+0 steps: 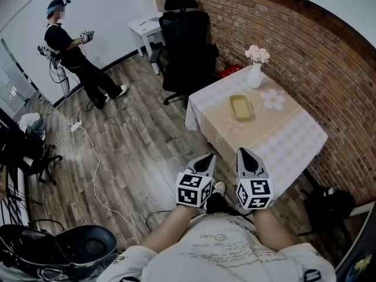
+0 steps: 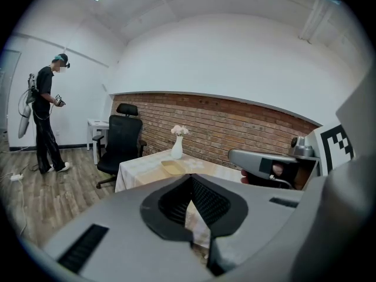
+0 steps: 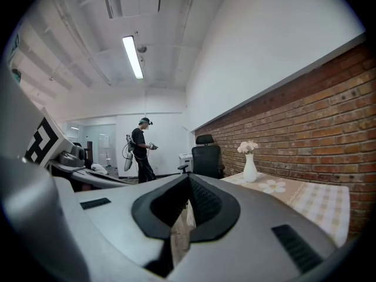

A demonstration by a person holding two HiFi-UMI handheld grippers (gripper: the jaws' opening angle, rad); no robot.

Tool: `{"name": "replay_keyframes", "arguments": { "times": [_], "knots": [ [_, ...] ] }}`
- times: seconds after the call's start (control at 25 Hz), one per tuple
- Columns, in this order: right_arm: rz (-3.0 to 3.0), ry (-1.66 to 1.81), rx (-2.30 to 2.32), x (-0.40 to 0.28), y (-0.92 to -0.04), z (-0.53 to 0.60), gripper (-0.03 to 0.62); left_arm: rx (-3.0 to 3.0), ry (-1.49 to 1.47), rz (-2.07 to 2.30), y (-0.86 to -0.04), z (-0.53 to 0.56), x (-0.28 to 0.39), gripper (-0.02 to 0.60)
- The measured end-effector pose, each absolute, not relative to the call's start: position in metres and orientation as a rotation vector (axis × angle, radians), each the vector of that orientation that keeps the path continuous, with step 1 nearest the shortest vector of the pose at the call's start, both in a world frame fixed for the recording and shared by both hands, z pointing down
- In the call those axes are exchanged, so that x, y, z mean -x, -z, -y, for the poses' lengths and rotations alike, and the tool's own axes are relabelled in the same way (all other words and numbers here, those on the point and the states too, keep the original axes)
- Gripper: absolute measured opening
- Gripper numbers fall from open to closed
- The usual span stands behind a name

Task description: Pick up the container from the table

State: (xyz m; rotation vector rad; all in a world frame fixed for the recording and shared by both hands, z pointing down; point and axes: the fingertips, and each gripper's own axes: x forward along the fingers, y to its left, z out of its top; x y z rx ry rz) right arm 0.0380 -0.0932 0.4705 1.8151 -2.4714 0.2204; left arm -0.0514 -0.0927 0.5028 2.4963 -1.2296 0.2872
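A shallow yellow container (image 1: pixel 241 106) lies on the cloth-covered table (image 1: pixel 288 140), near the white vase of flowers (image 1: pixel 255 69). The container (image 2: pixel 173 167) also shows in the left gripper view, far beyond the jaws. My left gripper (image 1: pixel 207 161) and right gripper (image 1: pixel 246 157) hang side by side in front of the table's near edge, well short of the container. Both have their jaws shut with nothing between them. In the right gripper view only the vase (image 3: pixel 250 168) and the tabletop show; the container is hidden behind the gripper's body.
A black office chair (image 1: pixel 185 46) stands at the table's far left corner, with a small white cabinet (image 1: pixel 145 28) behind it. A person (image 1: pixel 73 57) with hand-held devices stands across the wooden floor. The brick wall (image 1: pixel 305 46) runs along the table's right side. Cables lie on the floor at left.
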Motion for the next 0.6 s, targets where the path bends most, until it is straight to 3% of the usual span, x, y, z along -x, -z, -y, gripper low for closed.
{"name": "replay_keyframes", "arguments": {
  "times": [0.6],
  "knots": [
    [2.452,-0.287,-1.788,-0.043,-0.480,0.207,0.002,-2.486,-0.357,1.195,-0.506,0.200,0.039,0.003]
  ]
}}
